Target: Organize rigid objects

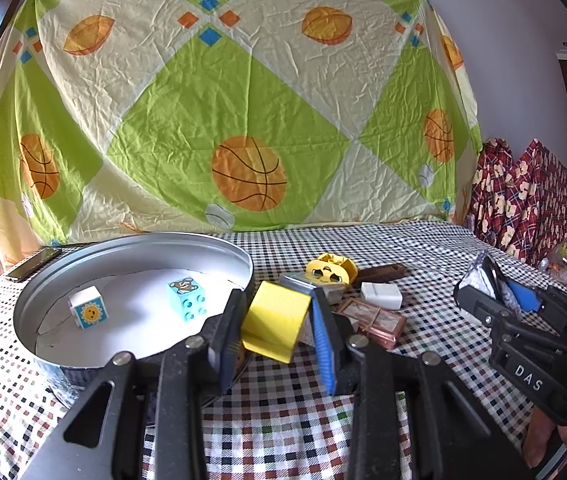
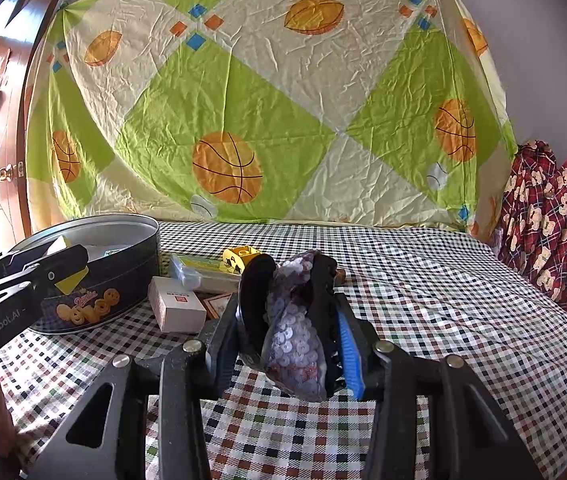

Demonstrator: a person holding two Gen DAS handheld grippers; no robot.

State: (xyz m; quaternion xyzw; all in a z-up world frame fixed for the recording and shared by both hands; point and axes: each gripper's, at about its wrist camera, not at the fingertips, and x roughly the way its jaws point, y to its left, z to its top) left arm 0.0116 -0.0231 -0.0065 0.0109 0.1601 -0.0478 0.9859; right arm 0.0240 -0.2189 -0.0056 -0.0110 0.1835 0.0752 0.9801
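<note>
Currently left claw point(image 1: 277, 330) is pinching a yellow block point(image 1: 275, 326), tilted, held just beside the rim of the round cookie tin point(image 1: 135, 248) on the checked surface point(image 1: 423, 248). Inside the tin: a sun-face cube point(image 1: 88, 307) and a light-blue bear cube point(image 1: 186, 298), apart from each other. Right claw point(image 2: 297, 324) is clamped on a black clip with a bag of pale buttons point(image 2: 295, 340) caught in it, held over the surface. Between tin and right claw sits a loose pile: yellow face toy point(image 1: 329, 270), white box point(image 1: 381, 295), pinkish flat case point(image 1: 375, 320), brown piece point(image 1: 381, 273). A phone point(image 1: 33, 264) lies behind the tin at far left.
</note>
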